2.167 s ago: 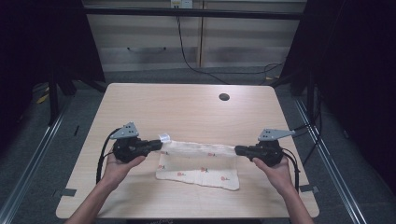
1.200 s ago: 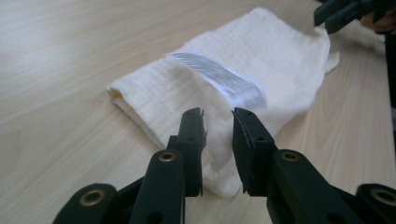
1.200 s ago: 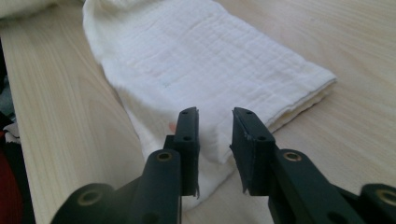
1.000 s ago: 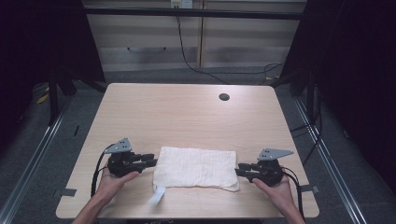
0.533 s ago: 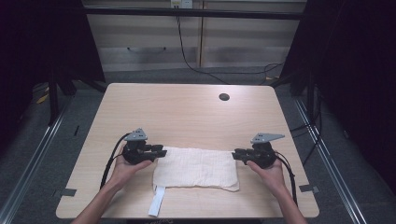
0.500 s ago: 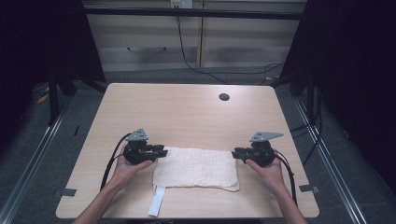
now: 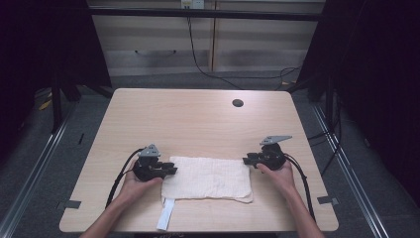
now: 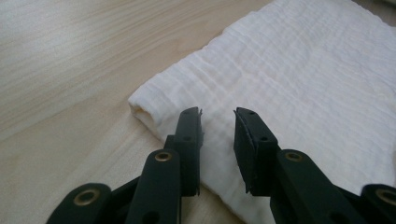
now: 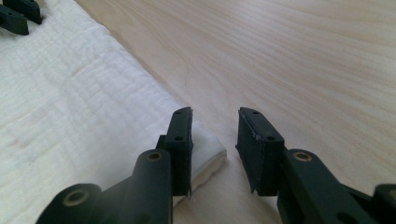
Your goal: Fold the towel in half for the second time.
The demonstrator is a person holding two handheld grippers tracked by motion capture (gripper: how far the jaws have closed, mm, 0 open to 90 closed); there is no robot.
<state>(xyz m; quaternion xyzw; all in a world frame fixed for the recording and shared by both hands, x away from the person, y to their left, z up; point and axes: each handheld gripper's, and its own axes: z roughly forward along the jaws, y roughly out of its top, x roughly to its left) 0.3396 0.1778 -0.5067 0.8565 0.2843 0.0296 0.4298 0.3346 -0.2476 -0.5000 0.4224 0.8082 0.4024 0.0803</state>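
A folded white cloth (image 7: 205,178) lies flat near the front of the wooden table (image 7: 198,119). A narrow white strip (image 7: 166,215) trails from its near left corner toward the table edge. My left gripper (image 7: 171,170) rests at the cloth's far left corner. In the left gripper view its jaws (image 8: 218,116) hover open over the cloth (image 8: 303,70); they have just been closing, with nothing pinched. My right gripper (image 7: 246,160) is at the far right corner. Its jaws (image 9: 215,116) have just been opening, and the cloth corner (image 9: 205,151) lies loose beneath one pad.
A dark round hole (image 7: 237,103) sits in the table's far right part. Bare wood stretches behind the cloth. The table's front edge runs just below the cloth. Cables trail from both grippers along the forearms. The left gripper's jaw tips (image 9: 18,16) show far off in the right gripper view.
The cloth, earlier stretched between both grippers, now lies folded on the table. Both hands have moved from its near corners to its far corners over the last second.
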